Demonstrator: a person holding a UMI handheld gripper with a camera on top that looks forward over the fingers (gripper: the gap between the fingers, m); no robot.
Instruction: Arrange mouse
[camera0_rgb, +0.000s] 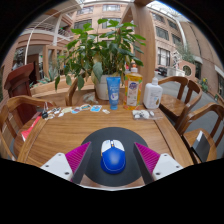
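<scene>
We look forward along our gripper over a wooden table. A blue and white mouse sits on a round dark mouse pad, directly between the two fingers, whose pink pads face it from either side. The mouse's long axis runs straight away from us, in line with the fingers, with its white front end pointing toward the far side of the table. The fingers stand wide apart, and we see a gap between each pad and the mouse, so nothing is gripped; the mouse rests on its own support. Further ahead, well apart from the mouse, stand a potted plant, a yellow bottle, a white jug and scattered small items. Wooden chairs surround the table.
</scene>
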